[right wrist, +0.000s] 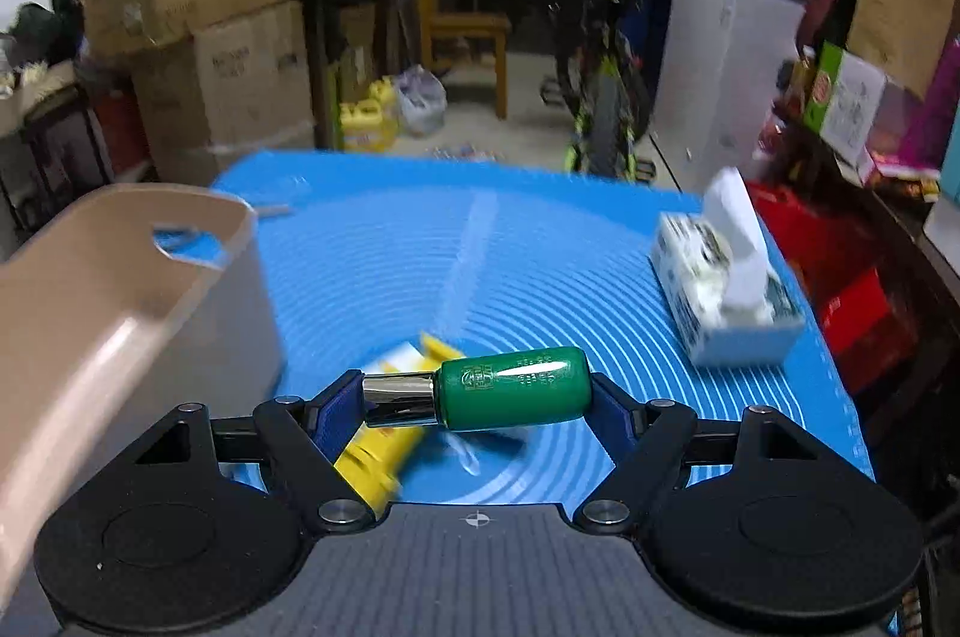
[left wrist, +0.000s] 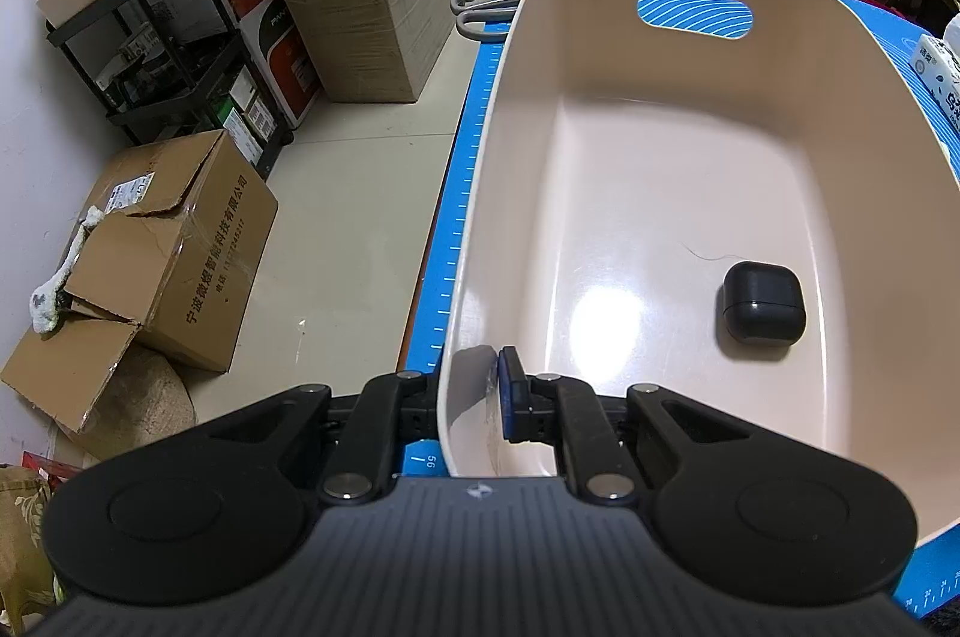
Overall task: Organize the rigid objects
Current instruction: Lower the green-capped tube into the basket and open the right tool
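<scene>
Bin (left wrist: 660,144), beige plastic, is sitting on the blue mat (left wrist: 456,229) at the tabletop's left edge in the left wrist view. Left gripper (left wrist: 480,397) is pinching the bin's near-left rim, jaws together on the wall, one blue pad inside. A black case (left wrist: 761,302) is lying on the bin floor near the right wall; the rest of the floor is showing bare. Grey scissors (left wrist: 480,14) are overhanging the mat edge just beyond the bin's far-left corner. A tissue pack (left wrist: 939,72) is showing past the bin's right rim.

Right wrist view, blurred: right gripper (right wrist: 478,397) is holding a green bottle (right wrist: 516,388) crosswise, clear of the mat, jaws clamped on its two ends, silver cap (right wrist: 399,400) against the left pad. A yellow box (right wrist: 384,433) is lying on the mat beneath it. Bin is standing at the left, its rim near the gripper. Tissue pack is sitting by the mat's right edge, well apart. Mat between bin and tissue pack is showing open.
</scene>
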Motion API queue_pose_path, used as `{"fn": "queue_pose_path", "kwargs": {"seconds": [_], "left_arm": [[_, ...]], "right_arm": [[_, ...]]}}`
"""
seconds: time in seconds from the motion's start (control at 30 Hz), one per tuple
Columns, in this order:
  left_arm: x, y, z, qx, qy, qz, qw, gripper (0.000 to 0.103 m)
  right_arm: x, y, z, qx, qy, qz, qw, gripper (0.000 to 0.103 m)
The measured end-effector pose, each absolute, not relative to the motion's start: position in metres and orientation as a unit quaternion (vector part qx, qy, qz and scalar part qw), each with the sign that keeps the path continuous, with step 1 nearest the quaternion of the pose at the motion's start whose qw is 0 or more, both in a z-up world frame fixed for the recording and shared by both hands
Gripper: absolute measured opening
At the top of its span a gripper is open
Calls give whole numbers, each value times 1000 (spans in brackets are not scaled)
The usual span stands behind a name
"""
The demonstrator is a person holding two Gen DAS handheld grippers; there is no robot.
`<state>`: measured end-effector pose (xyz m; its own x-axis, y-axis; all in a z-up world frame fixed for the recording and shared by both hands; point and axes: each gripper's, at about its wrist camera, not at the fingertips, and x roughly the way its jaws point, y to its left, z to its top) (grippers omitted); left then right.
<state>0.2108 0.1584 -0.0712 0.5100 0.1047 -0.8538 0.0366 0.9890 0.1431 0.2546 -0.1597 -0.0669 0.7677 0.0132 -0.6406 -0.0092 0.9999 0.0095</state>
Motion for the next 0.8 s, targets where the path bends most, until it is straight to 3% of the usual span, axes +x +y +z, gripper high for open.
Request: {"fn": "queue_pose_path", "kwargs": {"seconds": [0.47,0.8], "left_arm": [[211,160,-73,72,497,17,865,15],[212,160,-72,70,498,18,864,15]], "right_arm": [[257,-60,-3,-41,291,130,947,79],[264,21,-10,-98,325,183,923,79]]}}
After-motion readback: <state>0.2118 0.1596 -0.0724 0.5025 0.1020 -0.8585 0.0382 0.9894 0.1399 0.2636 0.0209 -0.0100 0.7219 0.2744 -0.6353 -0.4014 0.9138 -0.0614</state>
